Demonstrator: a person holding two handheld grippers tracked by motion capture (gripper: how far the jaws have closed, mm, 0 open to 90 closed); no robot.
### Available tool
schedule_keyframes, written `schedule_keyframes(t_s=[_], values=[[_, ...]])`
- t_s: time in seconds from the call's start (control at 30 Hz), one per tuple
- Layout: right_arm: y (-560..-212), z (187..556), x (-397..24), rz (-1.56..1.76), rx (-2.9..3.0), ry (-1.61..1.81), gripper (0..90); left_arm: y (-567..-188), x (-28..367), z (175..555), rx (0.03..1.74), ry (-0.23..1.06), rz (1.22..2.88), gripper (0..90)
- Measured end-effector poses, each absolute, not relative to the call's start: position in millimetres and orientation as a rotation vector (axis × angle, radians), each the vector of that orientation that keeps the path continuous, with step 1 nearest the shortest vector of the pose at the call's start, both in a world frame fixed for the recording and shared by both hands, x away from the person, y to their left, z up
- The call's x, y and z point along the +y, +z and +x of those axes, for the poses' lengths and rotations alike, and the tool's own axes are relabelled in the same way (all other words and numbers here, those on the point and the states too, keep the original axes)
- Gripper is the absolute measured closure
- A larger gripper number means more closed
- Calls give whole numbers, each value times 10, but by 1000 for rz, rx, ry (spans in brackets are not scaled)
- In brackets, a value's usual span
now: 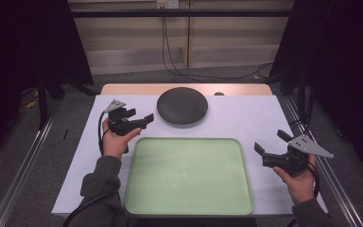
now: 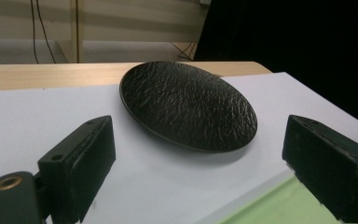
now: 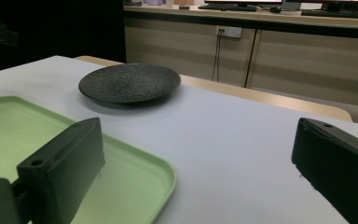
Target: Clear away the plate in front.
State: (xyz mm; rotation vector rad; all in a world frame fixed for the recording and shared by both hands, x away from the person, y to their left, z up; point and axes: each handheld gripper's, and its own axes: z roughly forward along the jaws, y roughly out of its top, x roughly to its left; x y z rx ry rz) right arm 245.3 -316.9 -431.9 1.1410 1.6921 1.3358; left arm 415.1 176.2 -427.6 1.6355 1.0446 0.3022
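Our left gripper [image 1: 144,115] is held with its jaws spread wide and nothing between them, aimed from the left at the dark plate [image 1: 182,105], which lies flat at the far middle of the white table [image 1: 246,118] just beyond the tray; we judge this lines it up to take the plate's near-left rim. Our right gripper [image 1: 269,143] hangs likewise released and empty, near the right edge of the empty green tray [image 1: 189,204], probably waiting clear so the tray can receive the plate.
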Motion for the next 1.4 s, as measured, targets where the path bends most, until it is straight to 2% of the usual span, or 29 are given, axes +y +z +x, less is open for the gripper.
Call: schedule_keyframes(t_s=[0.77,1.4], values=[[-4330,2456,-3144,1138,1708,1339,27,-4482,1330,4739,1150,245,1682,109],[-4336,2420,-3169,1148,1706,1348,31,-4768,1257,5063,1360,289,1625,244]])
